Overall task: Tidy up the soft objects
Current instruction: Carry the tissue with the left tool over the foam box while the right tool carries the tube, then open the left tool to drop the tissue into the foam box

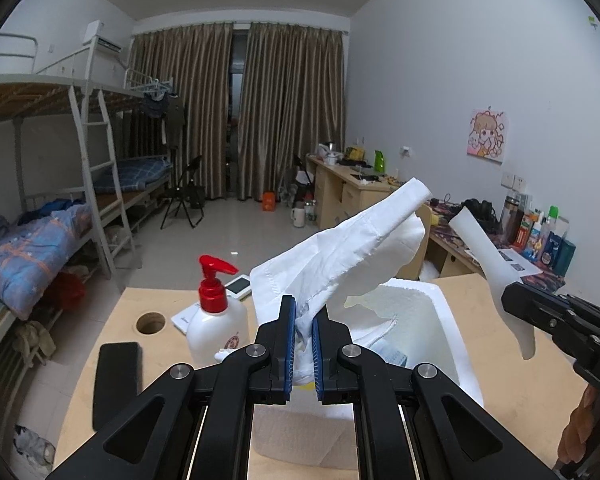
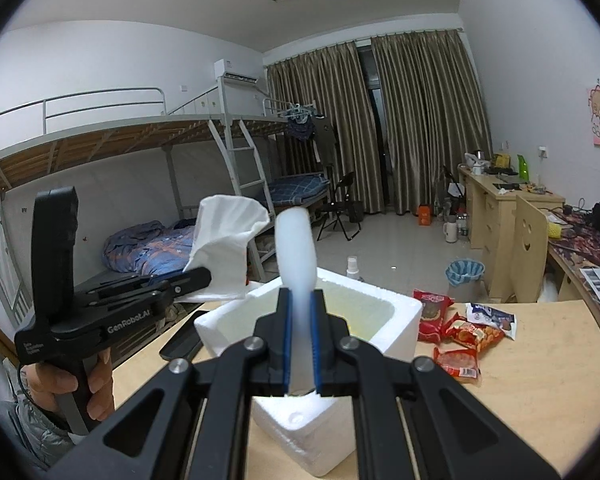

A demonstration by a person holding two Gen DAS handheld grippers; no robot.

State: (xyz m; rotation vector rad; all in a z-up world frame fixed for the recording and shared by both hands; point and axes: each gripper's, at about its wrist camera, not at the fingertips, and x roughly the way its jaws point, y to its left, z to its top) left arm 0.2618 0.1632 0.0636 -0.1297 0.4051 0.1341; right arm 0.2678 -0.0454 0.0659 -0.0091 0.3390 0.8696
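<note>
My left gripper (image 1: pixel 304 316) is shut on a crumpled white cloth (image 1: pixel 340 248) and holds it up over the white foam box (image 1: pixel 456 344). It shows at the left of the right wrist view (image 2: pixel 204 276), with the cloth (image 2: pixel 224 240) sticking up. My right gripper (image 2: pixel 300 300) is shut on a white foam sheet strip (image 2: pixel 296 248) above the foam box (image 2: pixel 380 320). In the left wrist view this gripper (image 1: pixel 512 300) is at the right, holding the strip (image 1: pixel 488 264).
A red-pump lotion bottle (image 1: pixel 216 320), a black flat case (image 1: pixel 116 380) and a round hole (image 1: pixel 151 322) lie on the wooden table (image 1: pixel 520 380). Snack packets (image 2: pixel 460 332) lie right of the box. Bunk beds (image 2: pixel 140 184), desks and a bin (image 2: pixel 464 276) stand beyond.
</note>
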